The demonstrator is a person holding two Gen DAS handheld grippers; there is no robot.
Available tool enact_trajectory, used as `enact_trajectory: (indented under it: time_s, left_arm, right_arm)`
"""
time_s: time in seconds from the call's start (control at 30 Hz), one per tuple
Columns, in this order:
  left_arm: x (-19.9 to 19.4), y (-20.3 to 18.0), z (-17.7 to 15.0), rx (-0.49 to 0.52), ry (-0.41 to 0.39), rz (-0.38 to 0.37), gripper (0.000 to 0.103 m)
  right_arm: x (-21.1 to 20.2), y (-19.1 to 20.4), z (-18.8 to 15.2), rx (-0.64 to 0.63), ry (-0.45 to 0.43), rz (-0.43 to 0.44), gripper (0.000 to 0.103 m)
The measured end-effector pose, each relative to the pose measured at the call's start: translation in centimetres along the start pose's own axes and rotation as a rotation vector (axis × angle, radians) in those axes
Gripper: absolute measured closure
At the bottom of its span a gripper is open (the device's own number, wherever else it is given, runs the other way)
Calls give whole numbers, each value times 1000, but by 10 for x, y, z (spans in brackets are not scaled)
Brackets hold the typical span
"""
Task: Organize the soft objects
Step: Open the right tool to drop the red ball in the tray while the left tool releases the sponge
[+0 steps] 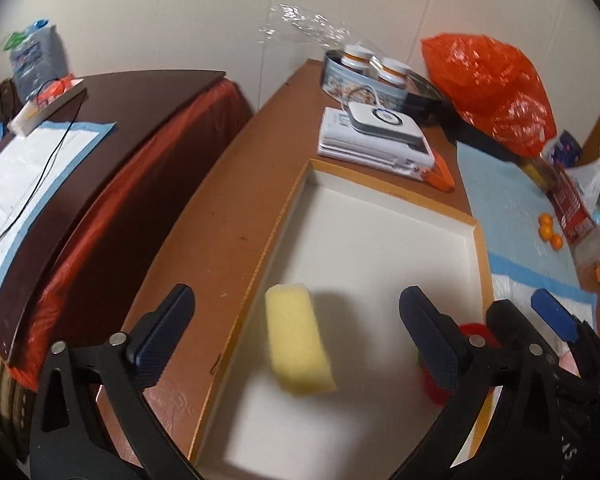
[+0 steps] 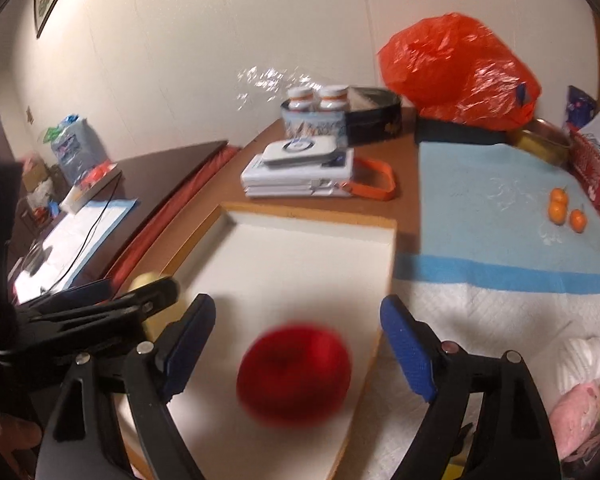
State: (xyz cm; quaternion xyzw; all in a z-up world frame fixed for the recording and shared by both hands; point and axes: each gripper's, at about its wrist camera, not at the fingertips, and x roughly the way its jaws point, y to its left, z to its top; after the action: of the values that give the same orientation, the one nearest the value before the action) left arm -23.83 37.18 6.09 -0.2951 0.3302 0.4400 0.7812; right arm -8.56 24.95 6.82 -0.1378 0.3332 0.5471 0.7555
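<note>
The yellow sponge [image 1: 300,340] lies low in the white tray [image 1: 380,216], the red ball [image 2: 294,372] beside it. Both look squishy and light; pinch their middles. The left gripper [image 1: 296,320] and right gripper [image 2: 296,340] are wide open, holding nothing.

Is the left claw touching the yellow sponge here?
Apart. In the left wrist view the sponge sits between the open left claw's fingers, with white tray floor showing on both sides of it.
</note>
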Motion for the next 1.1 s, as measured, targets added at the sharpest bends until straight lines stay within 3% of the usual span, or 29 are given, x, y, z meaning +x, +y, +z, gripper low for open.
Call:
enact_trajectory:
  time_s: [0.1, 0.27, 0.4, 0.63, 0.9, 1.1]
  left_arm:
    - [-19, 7, -3, -32, -43, -9, 0]
    - [-50, 20, -14, -117, -108, -26, 0]
    - [-67, 29, -24, -177, -82, -93, 0]
    - [-114, 23, -42, -195, -197, -142, 0]
    - [-167, -18, -54, -65, -283, -93, 0]
    - [-162, -79, -81, 86, -229, -132, 0]
  right_arm:
    - [-5, -5, 3, 29, -16, -17, 0]
    - [-11, -2, 2, 70, -26, 28, 0]
    - [-15, 8, 1, 44, -10, 21, 0]
    - [-51, -2, -1, 93, -73, 97, 0]
    - [-141, -44, 5, 101, -287, 115, 0]
    - [-201, -111, -7, 160, -418, 38, 0]
